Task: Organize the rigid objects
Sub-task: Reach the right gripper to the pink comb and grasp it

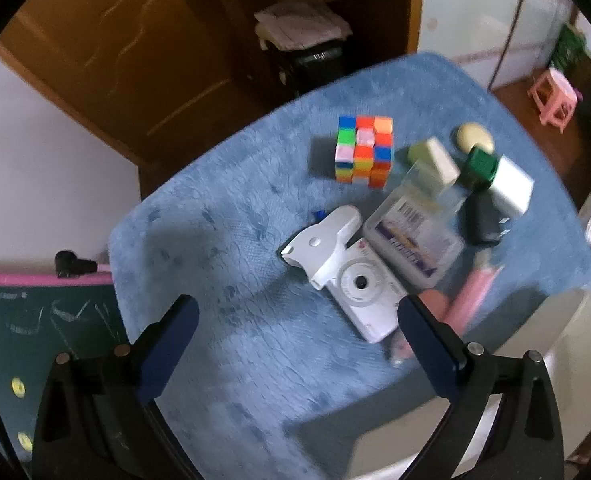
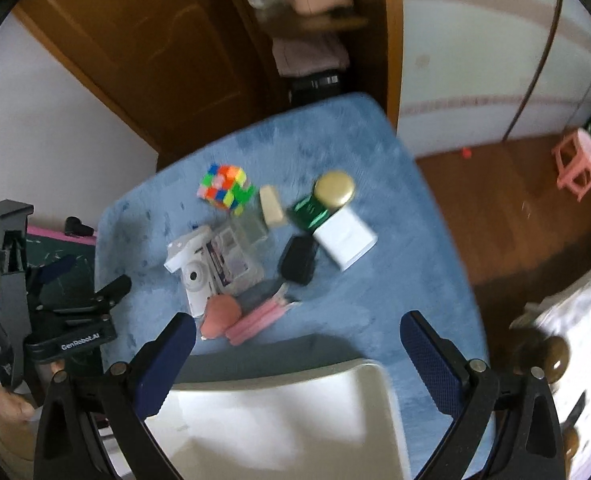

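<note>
A pile of small objects lies on a blue fleecy cover [image 1: 223, 240]: a colourful puzzle cube [image 1: 365, 152], a white toy camera [image 1: 359, 284], a clear plastic case [image 1: 413, 236], a green box [image 1: 481, 166], a white box [image 1: 511, 186], a black case [image 1: 483, 216] and pink pens [image 1: 471, 296]. My left gripper [image 1: 298, 308] hangs open above the cover, its right finger beside the camera's corner, nothing between the pads. My right gripper [image 2: 298, 322] is open and empty over the edge of a white tray [image 2: 279, 412]. The cube [image 2: 225, 186] and camera [image 2: 195, 276] lie beyond it.
A wooden door [image 2: 135, 52] and shelves stand behind the table. A pink stool [image 2: 579, 168] is on the brown floor to the right. A green board [image 1: 35, 320] lies left of the cover. A pink egg-shaped sponge [image 2: 219, 314] rests by the pens.
</note>
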